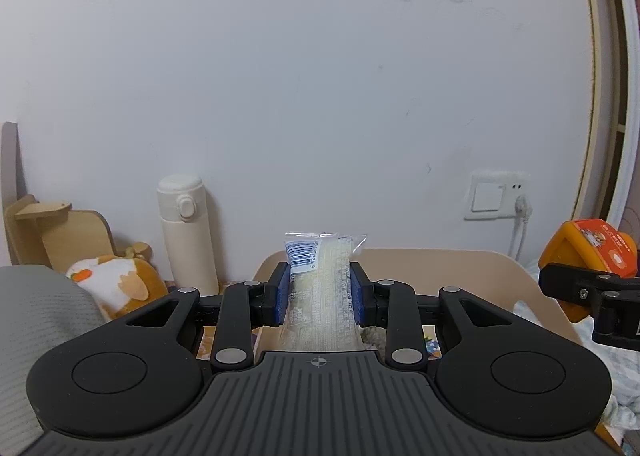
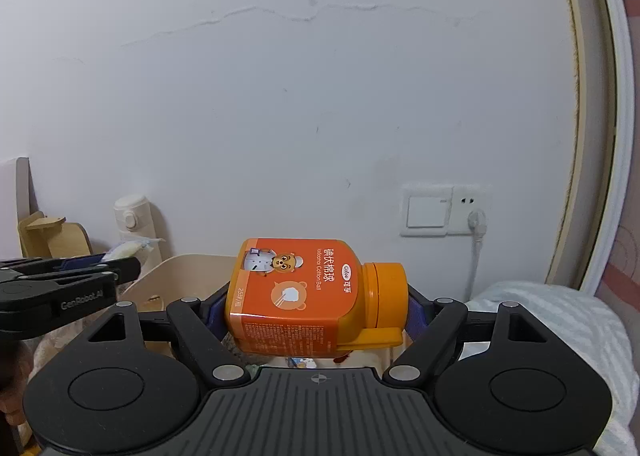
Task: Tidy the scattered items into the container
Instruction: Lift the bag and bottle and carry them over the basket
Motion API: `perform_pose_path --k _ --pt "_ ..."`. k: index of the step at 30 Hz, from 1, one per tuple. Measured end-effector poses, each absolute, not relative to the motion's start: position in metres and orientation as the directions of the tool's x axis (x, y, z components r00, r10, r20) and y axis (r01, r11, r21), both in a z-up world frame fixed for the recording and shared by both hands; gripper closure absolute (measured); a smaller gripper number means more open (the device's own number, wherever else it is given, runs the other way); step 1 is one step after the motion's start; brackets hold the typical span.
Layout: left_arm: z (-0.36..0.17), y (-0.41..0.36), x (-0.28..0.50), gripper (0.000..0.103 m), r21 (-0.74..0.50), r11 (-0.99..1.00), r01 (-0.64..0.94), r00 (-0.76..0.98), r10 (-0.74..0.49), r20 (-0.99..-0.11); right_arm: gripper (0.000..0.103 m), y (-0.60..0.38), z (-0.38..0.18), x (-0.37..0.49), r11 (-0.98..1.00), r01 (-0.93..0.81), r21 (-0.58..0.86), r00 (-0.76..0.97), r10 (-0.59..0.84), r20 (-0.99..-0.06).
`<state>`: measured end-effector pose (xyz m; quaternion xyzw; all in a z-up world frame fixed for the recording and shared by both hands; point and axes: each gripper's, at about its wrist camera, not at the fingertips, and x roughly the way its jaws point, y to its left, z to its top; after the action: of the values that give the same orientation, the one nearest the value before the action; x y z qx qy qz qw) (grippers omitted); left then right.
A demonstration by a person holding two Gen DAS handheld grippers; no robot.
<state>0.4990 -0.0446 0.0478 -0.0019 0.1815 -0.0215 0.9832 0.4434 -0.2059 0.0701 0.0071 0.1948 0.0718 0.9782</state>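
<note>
Both loads are up off the surface, carried above the near edge of the beige container (image 1: pixel 460 260), which sits against the far wall

Left gripper (image 1: pixel 319 292): your blue pads are clamped on a clear plastic packet (image 1: pixel 320 276) of pale contents, barcode end pointing away from you. Judgement: light and soft, the film is slippery and will crumple under the pads. You hold it across the middle, which looks sound; the free far end may droop or swing

Right gripper (image 2: pixel 316 304): jaws stand wide and are closed on an orange cotton ball bottle (image 2: pixel 296 292) lying sideways, cap to the right. One pad bears near the base, the other near the cap. Judgement: stiff plastic, smooth label, probably light. An end-to-end hold on a rounded cap could let it pivot or slip, so keep it level as you go

Hard to make out:
- the container's floor and what already lies in it are largely hidden behind both grippers; only scraps of printed colour show below the bottle
- the right pads are mostly covered by the bottle, so exact contact points are uncertain
- the packet's contents cannot be identified
- the cream flask (image 1: pixel 186 232) and plush toy (image 1: pixel 120 280) stand far left, beside the container; whether they count as scattered items you cannot tell
</note>
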Motion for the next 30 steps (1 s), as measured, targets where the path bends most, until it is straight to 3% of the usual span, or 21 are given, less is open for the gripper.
perform_pose_path --k 11,30 --pt "0.01 -0.049 0.541 0.072 0.009 0.999 0.053 0.884 -0.043 -0.465 0.025 -0.197 0.041 0.485 0.99 -0.134 0.032 0.883 0.134 -0.449" --pt "-0.017 -0.061 0.553 0.072 0.07 0.994 0.079 0.846 -0.03 -0.532 0.025 -0.194 0.001 0.513 0.992 -0.125 0.005 0.827 0.107 -0.552"
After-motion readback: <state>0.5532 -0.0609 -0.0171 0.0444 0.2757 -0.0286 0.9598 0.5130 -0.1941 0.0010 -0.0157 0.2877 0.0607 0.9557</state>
